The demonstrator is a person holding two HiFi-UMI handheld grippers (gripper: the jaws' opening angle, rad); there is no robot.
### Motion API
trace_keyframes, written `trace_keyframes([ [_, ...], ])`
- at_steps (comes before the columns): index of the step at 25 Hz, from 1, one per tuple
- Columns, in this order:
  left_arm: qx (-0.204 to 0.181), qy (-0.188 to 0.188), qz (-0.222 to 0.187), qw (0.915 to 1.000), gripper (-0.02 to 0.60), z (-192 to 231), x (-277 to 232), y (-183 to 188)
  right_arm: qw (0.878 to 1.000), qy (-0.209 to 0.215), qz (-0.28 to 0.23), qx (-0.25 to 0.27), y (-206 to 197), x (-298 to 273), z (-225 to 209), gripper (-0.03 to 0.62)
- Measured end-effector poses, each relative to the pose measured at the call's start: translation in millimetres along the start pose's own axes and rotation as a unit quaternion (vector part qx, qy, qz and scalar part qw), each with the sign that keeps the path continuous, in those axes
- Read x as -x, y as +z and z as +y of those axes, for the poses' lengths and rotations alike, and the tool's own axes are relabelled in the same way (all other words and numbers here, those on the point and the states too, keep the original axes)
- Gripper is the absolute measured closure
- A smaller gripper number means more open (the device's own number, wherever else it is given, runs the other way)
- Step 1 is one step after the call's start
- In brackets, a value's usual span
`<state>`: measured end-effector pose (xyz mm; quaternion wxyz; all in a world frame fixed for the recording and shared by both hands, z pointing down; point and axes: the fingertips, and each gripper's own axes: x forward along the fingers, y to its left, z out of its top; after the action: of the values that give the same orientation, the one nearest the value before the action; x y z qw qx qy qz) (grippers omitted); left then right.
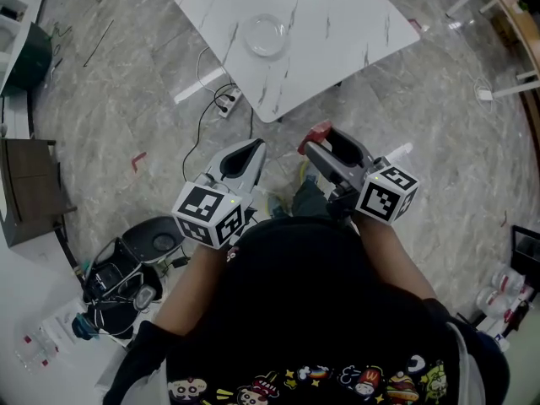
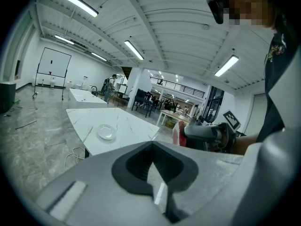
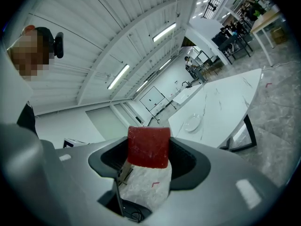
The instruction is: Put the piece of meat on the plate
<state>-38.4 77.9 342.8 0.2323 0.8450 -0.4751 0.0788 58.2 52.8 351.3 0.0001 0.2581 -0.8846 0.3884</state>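
Over grey marbled floor (image 1: 126,99), the right gripper (image 1: 315,144) clamps the meat (image 3: 148,146), the left gripper (image 1: 253,148) is closed and empty, and the plate (image 1: 265,35) sits on the white table (image 1: 337,24).

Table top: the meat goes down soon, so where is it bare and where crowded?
The table is bare except for the empty plate near its left edge in the head view. The widest free stretch lies right of the plate. The nearby clutter is on the floor: a power strip with cables by the table's near corner.

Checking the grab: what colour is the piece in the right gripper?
The piece of meat is dark red, clearest in the right gripper view.
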Motion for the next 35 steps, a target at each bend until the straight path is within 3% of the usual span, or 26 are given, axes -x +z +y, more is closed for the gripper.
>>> trace_keyframes([
  [11, 0.016, 0.044, 0.031, 0.9984, 0.581, 14, -90, 19, 0.999, 0.031, 0.037, -0.023, 53, -23, -85, 0.303],
  [26, 0.03, 0.085, 0.055, 0.9944, 0.581, 18, -136, 19, 0.995, 0.063, 0.064, -0.037, 77, -36, -132, 0.303],
  [35, 0.042, 0.098, 0.041, 0.9935, 0.581, 35, -141, 25, 0.994, 0.061, 0.088, -0.027, 81, -53, -140, 0.303],
])
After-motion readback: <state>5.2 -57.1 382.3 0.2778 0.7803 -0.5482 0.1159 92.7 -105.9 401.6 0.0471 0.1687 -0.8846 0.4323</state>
